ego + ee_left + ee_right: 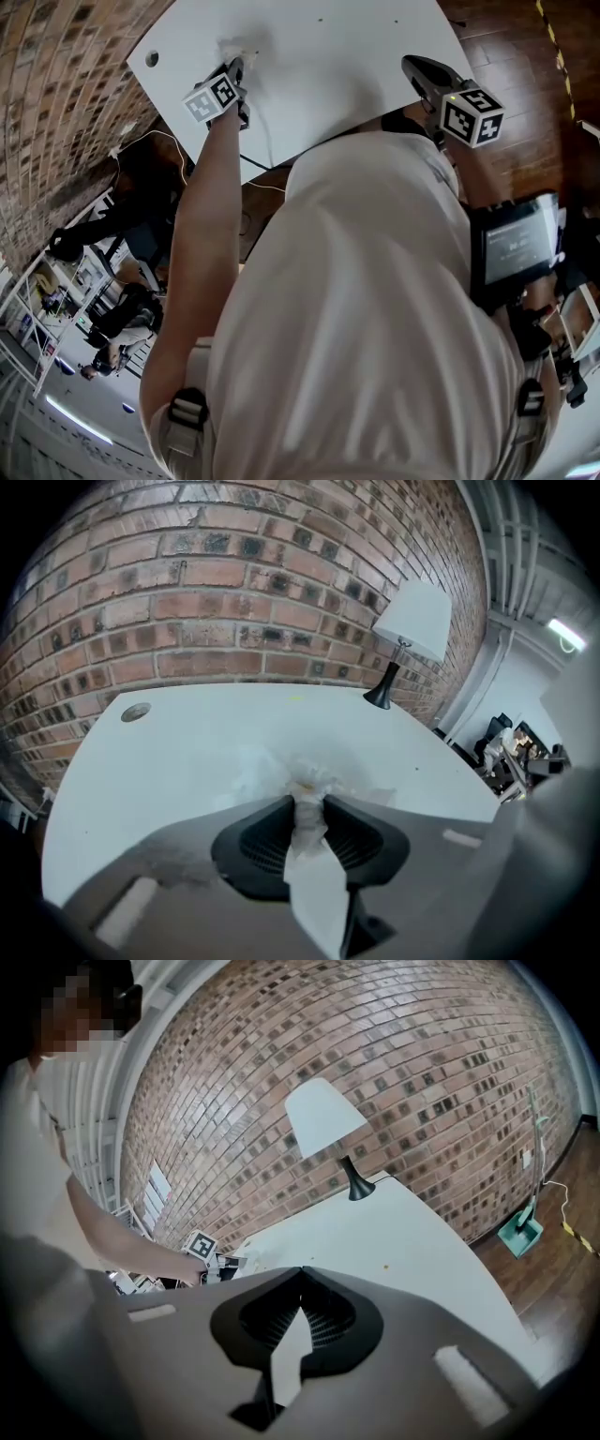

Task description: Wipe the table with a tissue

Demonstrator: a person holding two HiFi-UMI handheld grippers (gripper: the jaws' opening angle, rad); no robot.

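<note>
Left gripper (306, 804): the jaws are closed on a white tissue (306, 785), which is pinched between the two pads. A loose tail of it is seen trailing back between the jaws towards the camera.
Tissue: its crumpled front end is pressed onto the white table (187, 752), roughly midway across the top and nearer the person's edge than the wall edge. In the head view the tissue (246, 49) is seen lying on the table at the tip of the left gripper (240, 73).
Right gripper (300, 1276): the jaw tips are brought together and nothing is held between them. In the head view it (419, 67) is held over the table's near right edge, well apart from the tissue.
Table (356, 66): a white top with rounded corners. A round cable hole (136, 712) is set near its far left corner.
Table lamp (411, 622): stood upright on the table's far right part, with a white shade on a black stem and base. It is also seen from the right gripper view (323, 1115).
Brick wall (234, 592): the table's far edge is set against it.
Wooden floor (525, 56): seen beyond the table's right side.
</note>
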